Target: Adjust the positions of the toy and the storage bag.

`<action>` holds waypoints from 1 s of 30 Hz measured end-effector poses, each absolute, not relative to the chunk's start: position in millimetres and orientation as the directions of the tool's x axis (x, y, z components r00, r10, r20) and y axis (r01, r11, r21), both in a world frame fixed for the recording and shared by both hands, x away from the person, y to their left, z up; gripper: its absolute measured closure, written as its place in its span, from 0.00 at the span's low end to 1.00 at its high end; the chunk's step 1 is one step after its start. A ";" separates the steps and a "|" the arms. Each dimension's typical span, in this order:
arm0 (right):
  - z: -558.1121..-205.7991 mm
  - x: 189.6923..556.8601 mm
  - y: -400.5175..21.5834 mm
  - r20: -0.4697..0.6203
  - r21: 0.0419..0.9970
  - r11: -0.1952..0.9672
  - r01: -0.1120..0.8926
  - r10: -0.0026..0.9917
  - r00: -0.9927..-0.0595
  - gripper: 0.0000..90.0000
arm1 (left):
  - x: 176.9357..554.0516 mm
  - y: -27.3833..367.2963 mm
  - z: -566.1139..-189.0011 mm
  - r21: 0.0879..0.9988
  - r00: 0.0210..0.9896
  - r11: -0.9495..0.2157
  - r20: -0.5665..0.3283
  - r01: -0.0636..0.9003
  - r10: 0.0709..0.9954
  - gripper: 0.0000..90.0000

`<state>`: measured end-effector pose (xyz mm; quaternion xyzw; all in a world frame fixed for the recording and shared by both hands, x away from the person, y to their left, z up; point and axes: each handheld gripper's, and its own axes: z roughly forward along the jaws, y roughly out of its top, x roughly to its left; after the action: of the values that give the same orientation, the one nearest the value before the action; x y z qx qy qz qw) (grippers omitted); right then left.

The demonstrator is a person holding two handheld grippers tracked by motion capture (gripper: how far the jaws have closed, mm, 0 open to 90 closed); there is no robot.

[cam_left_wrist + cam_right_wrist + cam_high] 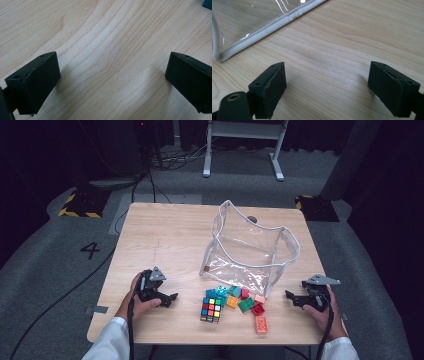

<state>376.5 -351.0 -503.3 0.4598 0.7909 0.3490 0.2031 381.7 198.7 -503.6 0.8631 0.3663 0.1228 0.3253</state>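
Observation:
On the wooden table (165,235) stands a clear plastic bag (250,250) with white piping, its mouth open upward. In front of it lie a colour cube (211,309) and several toy bricks (246,300) in teal, green, red and orange. My left gripper (172,298) rests on the table left of the cube, held by a hand, jaws wide apart over bare wood (112,65). At the table's right edge my right gripper (291,297) points left toward the bricks, open with nothing between its jaws. The bag's piped edge (269,25) lies just ahead of it.
Grey carpet surrounds the table, with a white desk frame (245,145) at the back and cables on the floor. Yellow-black striped blocks (80,202) sit at the far left and right. A blue brick corner (207,3) peeks in at the left gripper view's top right.

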 end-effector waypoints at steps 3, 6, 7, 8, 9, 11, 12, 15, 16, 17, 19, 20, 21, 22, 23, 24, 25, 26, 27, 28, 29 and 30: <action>-503.3 376.5 -351.0 0.001 0.739 0.333 0.586 0.869 -0.494 0.17 | 382.1 198.5 -503.6 0.652 0.701 -0.521 -0.024 0.551 0.712 0.00; -503.2 376.6 -350.9 0.000 0.738 0.333 0.587 0.870 -0.494 0.16 | 381.3 198.1 -503.7 0.653 0.698 -0.515 -0.029 0.555 0.715 0.00; -503.3 376.7 -350.9 0.000 0.738 0.334 0.587 0.869 -0.494 0.16 | 381.3 198.0 -503.6 0.652 0.698 -0.515 -0.031 0.557 0.716 0.00; -503.4 376.9 -350.8 -0.002 0.738 0.334 0.586 0.869 -0.494 0.16 | 381.7 198.2 -503.4 0.652 0.701 -0.519 -0.025 0.552 0.713 0.00; -503.4 377.1 -351.2 -0.006 0.737 0.340 0.584 0.867 -0.498 0.16 | 381.7 197.7 -503.6 0.653 0.696 -0.514 -0.028 0.556 0.717 0.00; -503.4 377.1 -351.1 -0.002 0.738 0.337 0.584 0.867 -0.498 0.16 | 383.6 196.7 -503.8 0.651 0.709 -0.524 -0.031 0.549 0.705 0.00; -503.2 376.8 -351.4 0.001 0.737 0.337 0.585 0.866 -0.500 0.16 | 384.6 195.9 -503.3 0.650 0.714 -0.529 -0.030 0.545 0.699 0.00; -503.1 374.7 -351.9 -0.008 0.740 0.342 0.579 0.865 -0.502 0.21 | 388.1 190.9 -503.6 0.653 0.710 -0.526 -0.025 0.545 0.704 0.00; -503.0 373.9 -351.8 -0.006 0.745 0.339 0.575 0.865 -0.502 0.24 | 389.9 188.8 -503.5 0.651 0.717 -0.527 -0.037 0.546 0.696 0.01; -502.8 373.0 -351.8 -0.006 0.747 0.339 0.571 0.863 -0.504 0.26 | 394.3 186.9 -502.6 0.654 0.729 -0.541 -0.024 0.529 0.684 0.02; -501.4 372.9 -352.0 -0.008 0.748 0.342 0.568 0.861 -0.508 0.29 | 400.3 181.4 -502.1 0.672 0.725 -0.526 -0.024 0.521 0.688 0.08; -500.0 372.6 -351.5 -0.001 0.756 0.329 0.566 0.865 -0.501 0.30 | 401.7 179.1 -502.0 0.677 0.730 -0.521 -0.034 0.519 0.683 0.14; -498.4 372.6 -352.2 0.003 0.763 0.327 0.557 0.861 -0.509 0.31 | 404.7 176.1 -501.8 0.681 0.733 -0.515 -0.047 0.521 0.679 0.19; -496.2 372.1 -352.5 0.015 0.776 0.315 0.546 0.857 -0.515 0.32 | 409.3 172.4 -501.4 0.679 0.735 -0.517 -0.049 0.522 0.677 0.18; -492.2 370.6 -351.8 0.034 0.786 0.300 0.540 0.852 -0.522 0.33 | 411.5 169.7 -501.4 0.682 0.738 -0.520 -0.043 0.514 0.674 0.17; -490.0 369.9 -352.1 0.020 0.792 0.310 0.527 0.848 -0.529 0.33 | 413.9 166.1 -501.3 0.683 0.742 -0.522 -0.044 0.511 0.669 0.20; -487.0 368.3 -350.1 0.034 0.800 0.297 0.521 0.845 -0.533 0.34 | 416.9 161.4 -500.8 0.690 0.747 -0.527 -0.030 0.496 0.664 0.21; -484.0 366.7 -348.0 0.031 0.804 0.305 0.511 0.836 -0.548 0.35 | 418.1 158.2 -500.6 0.686 0.749 -0.531 -0.031 0.498 0.662 0.21; -482.1 365.3 -345.7 0.041 0.808 0.297 0.509 0.833 -0.551 0.36 | 420.9 152.6 -500.1 0.690 0.755 -0.535 -0.025 0.487 0.655 0.22; -479.7 363.8 -343.1 0.028 0.813 0.310 0.493 0.825 -0.565 0.36 | 422.4 149.5 -499.1 0.695 0.757 -0.537 -0.016 0.478 0.653 0.23; -478.2 362.6 -341.3 0.023 0.814 0.316 0.488 0.821 -0.571 0.37 | 424.3 144.0 -497.7 0.704 0.760 -0.531 -0.019 0.472 0.649 0.25; -475.8 360.9 -338.1 0.012 0.820 0.323 0.472 0.815 -0.579 0.39 | 425.1 140.9 -496.3 0.710 0.762 -0.528 -0.019 0.466 0.647 0.27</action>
<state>360.9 -338.1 -475.8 0.4093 0.7865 0.4134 0.2073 425.1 140.9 -496.3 0.8652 0.3216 0.1241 0.3641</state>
